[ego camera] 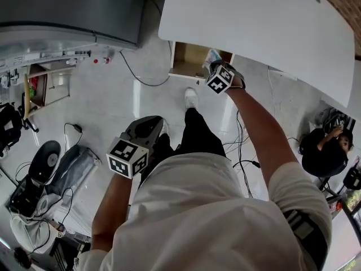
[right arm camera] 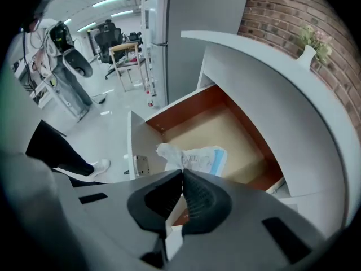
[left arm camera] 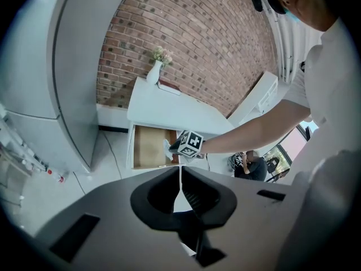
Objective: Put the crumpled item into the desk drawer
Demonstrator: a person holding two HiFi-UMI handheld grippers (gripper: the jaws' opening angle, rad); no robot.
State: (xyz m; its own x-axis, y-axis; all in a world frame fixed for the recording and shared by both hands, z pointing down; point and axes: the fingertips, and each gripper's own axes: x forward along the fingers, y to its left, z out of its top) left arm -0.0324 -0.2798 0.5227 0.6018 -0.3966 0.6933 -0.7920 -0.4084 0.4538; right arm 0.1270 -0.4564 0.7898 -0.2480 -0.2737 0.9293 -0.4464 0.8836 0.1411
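The crumpled item, a white and blue paper packet, hangs from my right gripper, which is shut on its near edge. It hovers over the front of the open desk drawer, whose wooden bottom is bare. In the head view the right gripper reaches out to the drawer under the white desk, with the crumpled item at its tip. My left gripper stays low near my leg, far from the drawer. In its own view the left gripper is shut with nothing in it.
A grey cabinet stands left of the desk, and cables run over the floor. A vase stands on the desk by the brick wall. A seated person is at the right, bags and gear at the left.
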